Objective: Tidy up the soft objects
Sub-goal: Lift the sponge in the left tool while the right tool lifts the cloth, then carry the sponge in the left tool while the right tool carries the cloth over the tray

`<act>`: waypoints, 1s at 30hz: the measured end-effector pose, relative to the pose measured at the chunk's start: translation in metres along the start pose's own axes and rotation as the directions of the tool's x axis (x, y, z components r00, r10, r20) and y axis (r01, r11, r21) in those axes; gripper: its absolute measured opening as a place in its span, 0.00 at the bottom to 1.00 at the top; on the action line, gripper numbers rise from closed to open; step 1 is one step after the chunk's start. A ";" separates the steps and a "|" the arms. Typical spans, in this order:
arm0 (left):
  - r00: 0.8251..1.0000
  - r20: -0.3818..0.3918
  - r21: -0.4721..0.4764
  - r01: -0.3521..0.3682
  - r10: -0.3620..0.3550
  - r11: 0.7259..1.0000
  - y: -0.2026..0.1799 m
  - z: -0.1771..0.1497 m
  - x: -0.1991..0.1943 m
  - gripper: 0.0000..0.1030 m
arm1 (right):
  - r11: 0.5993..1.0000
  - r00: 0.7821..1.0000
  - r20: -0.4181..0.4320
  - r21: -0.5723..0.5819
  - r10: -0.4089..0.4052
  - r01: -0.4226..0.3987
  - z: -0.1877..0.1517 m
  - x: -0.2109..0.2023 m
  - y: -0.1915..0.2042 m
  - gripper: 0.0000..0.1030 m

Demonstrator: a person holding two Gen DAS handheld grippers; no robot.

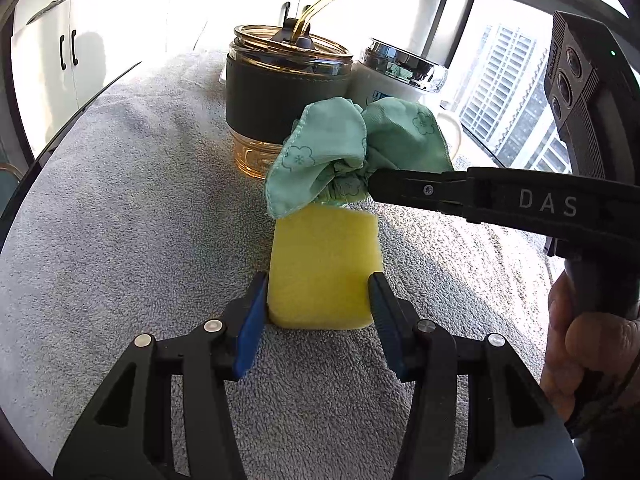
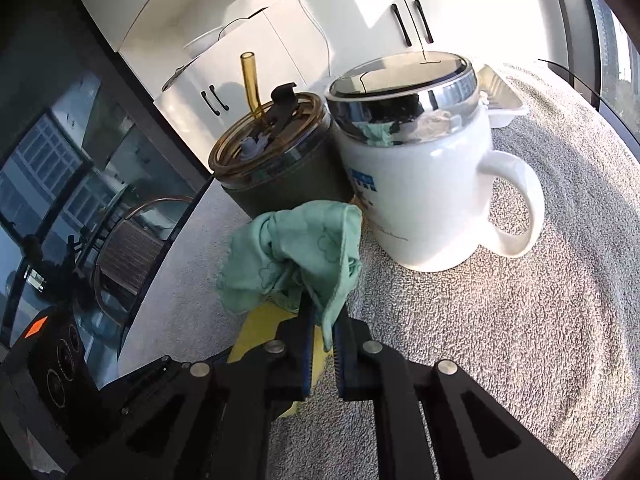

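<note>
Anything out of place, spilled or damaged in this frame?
Nothing spilled or damaged. The green cloth is bunched in the right gripper over the yellow sponge held by the left gripper; tumbler and mug stand upright.

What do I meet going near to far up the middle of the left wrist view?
Left hand-held gripper → yellow sponge → green cloth, pinched by the right hand-held gripper → amber tumbler.

My left camera looks steeply down its fingers, close over the grey towel [image 1: 120,220]. My right camera faces likewise; both share the green cloth [image 1: 320,160], frame center.
</note>
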State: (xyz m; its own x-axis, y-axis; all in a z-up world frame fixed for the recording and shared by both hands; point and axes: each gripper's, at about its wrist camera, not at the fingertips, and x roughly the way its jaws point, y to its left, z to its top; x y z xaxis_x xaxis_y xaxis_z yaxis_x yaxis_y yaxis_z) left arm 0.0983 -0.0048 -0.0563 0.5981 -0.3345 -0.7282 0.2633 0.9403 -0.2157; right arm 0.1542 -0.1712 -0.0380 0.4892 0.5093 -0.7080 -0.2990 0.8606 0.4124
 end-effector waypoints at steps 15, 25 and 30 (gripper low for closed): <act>0.999 0.035 0.021 0.012 -0.013 1.000 0.002 0.003 -0.019 0.42 | 0.995 0.988 0.119 -0.012 -0.098 0.100 -0.014 -0.061 -0.019 0.08; 0.998 0.058 0.040 0.028 -0.030 0.999 -0.002 0.008 -0.034 0.41 | 0.994 0.983 0.153 -0.022 -0.103 0.107 -0.021 -0.071 -0.018 0.08; 0.998 0.053 0.035 0.041 -0.043 0.999 -0.001 0.008 -0.035 0.41 | 0.993 0.980 0.168 -0.024 -0.109 0.114 -0.022 -0.076 -0.017 0.08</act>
State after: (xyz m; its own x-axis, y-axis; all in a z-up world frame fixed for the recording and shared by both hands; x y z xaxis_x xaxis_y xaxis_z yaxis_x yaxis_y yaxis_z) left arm 0.0833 0.0059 -0.0256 0.6254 -0.3773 -0.6830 0.3141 0.9230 -0.2223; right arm 0.1041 -0.2244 -0.0040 0.6492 0.4073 -0.6424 -0.2611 0.9126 0.3147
